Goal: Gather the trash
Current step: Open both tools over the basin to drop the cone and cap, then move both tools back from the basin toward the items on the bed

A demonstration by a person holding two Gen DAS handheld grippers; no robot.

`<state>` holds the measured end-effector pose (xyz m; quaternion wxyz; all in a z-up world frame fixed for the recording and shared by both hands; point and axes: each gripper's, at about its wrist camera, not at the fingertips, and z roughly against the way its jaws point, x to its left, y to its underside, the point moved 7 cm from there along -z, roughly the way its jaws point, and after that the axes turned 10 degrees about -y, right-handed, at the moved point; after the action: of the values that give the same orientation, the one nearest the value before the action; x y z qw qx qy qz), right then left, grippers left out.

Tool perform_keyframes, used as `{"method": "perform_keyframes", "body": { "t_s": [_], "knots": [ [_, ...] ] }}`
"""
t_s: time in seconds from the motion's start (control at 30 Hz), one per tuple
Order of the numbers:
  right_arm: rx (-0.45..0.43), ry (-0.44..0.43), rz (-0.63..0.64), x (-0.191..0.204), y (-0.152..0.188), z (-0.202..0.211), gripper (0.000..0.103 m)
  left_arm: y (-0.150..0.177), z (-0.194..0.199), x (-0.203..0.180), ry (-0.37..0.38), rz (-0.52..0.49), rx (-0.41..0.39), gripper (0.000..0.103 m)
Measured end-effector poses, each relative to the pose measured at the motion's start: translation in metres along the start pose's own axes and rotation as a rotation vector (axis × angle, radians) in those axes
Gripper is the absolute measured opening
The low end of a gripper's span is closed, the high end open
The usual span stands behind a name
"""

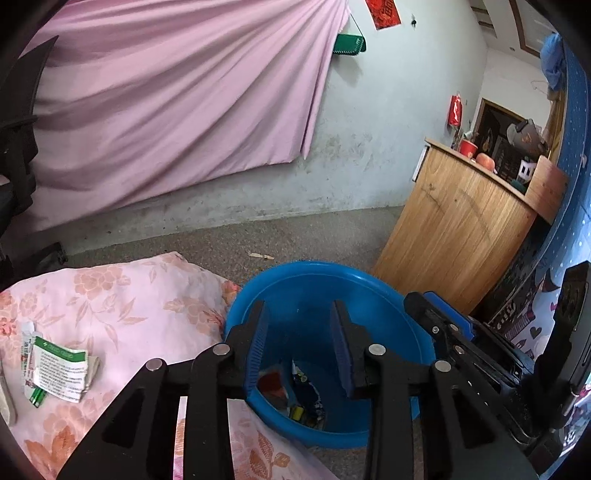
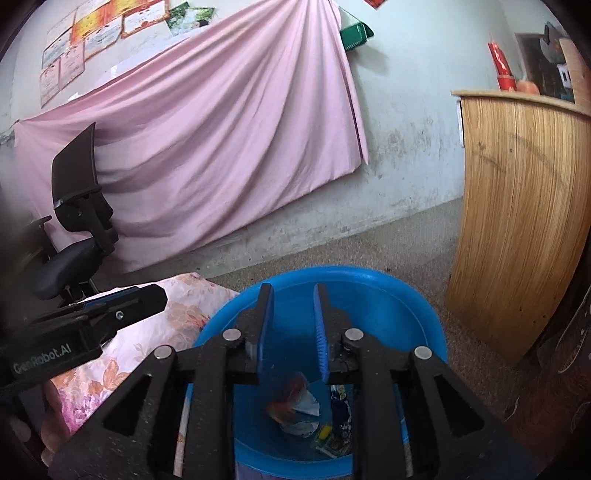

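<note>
Left wrist view, from its left edge: a small heap of trash lies on the pink floral bedding (image 1: 122,306), namely a folded green-and-white leaflet (image 1: 61,369) with a green tube (image 1: 37,397) poking out beneath it and a torn wrapper (image 1: 26,332) just beside it. None of this shows in the right wrist view. Further right, the left claw (image 1: 299,347) hangs over the blue plastic basin (image 1: 388,295), its blue-padded fingers (image 1: 255,354) spread apart with nothing between them. Through the gap, a red wrapper (image 1: 273,384) and a small yellow piece (image 1: 297,411) lie at the basin's bottom. The right claw's black body crosses the basin's right rim, and a wooden cabinet (image 1: 450,240) stands beyond on the floor (image 1: 295,236).

Right wrist view shows, at far left, a black office chair (image 2: 74,221) against the pink curtain (image 2: 221,129), and certificates (image 2: 92,33) on the wall above, seen only here. The left claw's body reaches in over the bedding (image 2: 177,314). In the middle the right claw (image 2: 291,332) is above the same basin (image 2: 417,314), fingers parted and empty. Below lie a reddish wrapper (image 2: 288,398), crumpled white paper (image 2: 306,406), a blue printed packet (image 2: 341,402) and a yellow scrap (image 2: 325,432), shown more fully than in the other view.
</note>
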<state>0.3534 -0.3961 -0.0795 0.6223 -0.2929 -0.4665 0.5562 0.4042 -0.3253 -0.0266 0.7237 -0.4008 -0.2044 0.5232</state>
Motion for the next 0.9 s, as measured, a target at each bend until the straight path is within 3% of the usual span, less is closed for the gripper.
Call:
{"method": "perform_keyframes", "body": {
  "t_s": [0.13,0.17,0.3,0.43,0.47,0.53,0.6,0.7,0.9],
  "knots": [
    [-0.036,-0.009,0.009,0.009,-0.010,0.005,0.059,-0.007,0.019,0.013,-0.026,0.015,-0.056,0.042],
    [-0.045,-0.011,0.011,0.012,-0.013,0.007,0.064,-0.009,0.025,0.018,-0.035,0.021,-0.073,0.047],
    [-0.111,-0.039,0.007,0.030,-0.029,0.020,0.084,-0.017,0.053,0.039,-0.057,0.043,-0.146,0.053],
    [-0.197,-0.066,0.034,0.054,-0.043,0.037,0.098,-0.024,0.090,0.064,-0.121,0.053,-0.246,0.079],
    [-0.210,-0.071,0.035,0.059,-0.044,0.040,0.103,-0.025,0.099,0.070,-0.134,0.058,-0.271,0.079],
    [-0.249,-0.086,0.044,0.072,-0.049,0.045,0.103,-0.026,0.116,0.084,-0.155,0.065,-0.313,0.082],
    [-0.285,-0.099,0.056,0.084,-0.054,0.050,0.103,-0.025,0.135,0.100,-0.205,0.075,-0.364,0.102],
    [-0.347,-0.132,0.086,0.103,-0.059,0.059,0.103,-0.021,0.162,0.120,-0.268,0.087,-0.457,0.102],
    [-0.459,-0.208,0.177,0.152,-0.068,0.076,0.103,-0.004,0.193,0.152,-0.371,0.075,-0.528,0.102]
  ]
}}
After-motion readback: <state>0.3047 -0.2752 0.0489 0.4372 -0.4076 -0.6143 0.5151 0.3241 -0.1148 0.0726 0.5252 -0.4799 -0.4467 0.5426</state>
